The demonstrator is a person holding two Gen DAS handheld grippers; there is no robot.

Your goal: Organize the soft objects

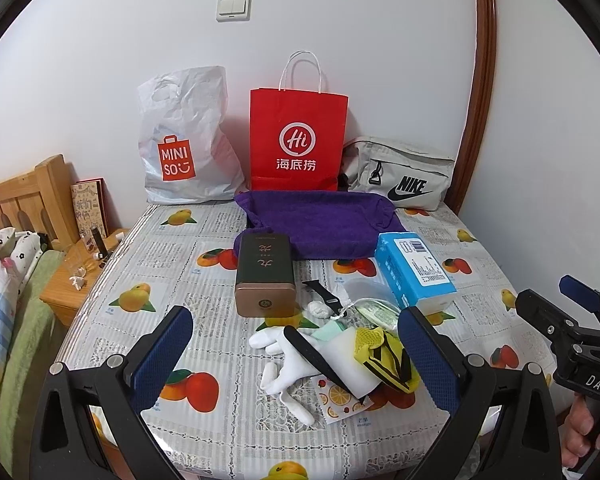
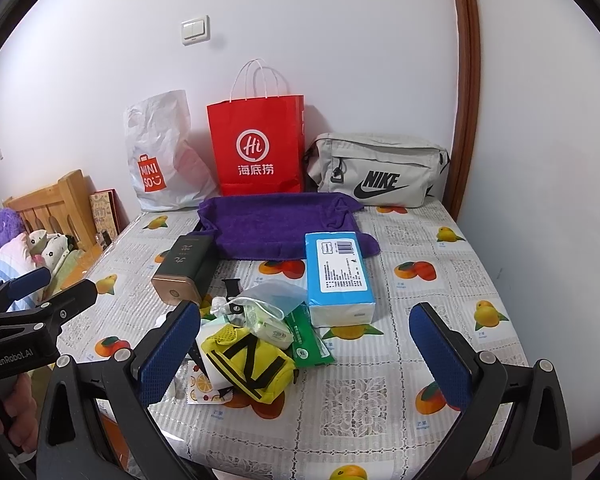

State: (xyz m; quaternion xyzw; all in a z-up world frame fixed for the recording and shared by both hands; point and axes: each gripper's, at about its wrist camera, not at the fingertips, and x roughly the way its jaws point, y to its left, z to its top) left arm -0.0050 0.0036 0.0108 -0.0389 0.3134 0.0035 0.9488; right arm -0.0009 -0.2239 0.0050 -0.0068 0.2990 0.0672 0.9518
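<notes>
The soft objects lie in a loose heap near the front middle of the worktop: a white glove at about 7 o'clock of the heap, a yellow mesh pouch with black stripes at its near edge, a green tissue packet and a clear plastic bag behind it, and a blue pack of tissues at 2 o'clock. A purple cloth tray sits at 12 o'clock, just beyond the heap, and looks like the likely destination, though that is a judgement. The left gripper and the right gripper both hover low in front of the heap with fingers spread wide and nothing between them. The main risk is that the pieces overlap: the pouch rests on a white sponge-like block and a fruit-print sachet, so closing on it could drag those along or pinch several layers at once. The limp glove may slip or trail from a shallow grip. The dark tea tin and a black watch strap lie just beside the heap and could be knocked or wrongly collected.
</notes>
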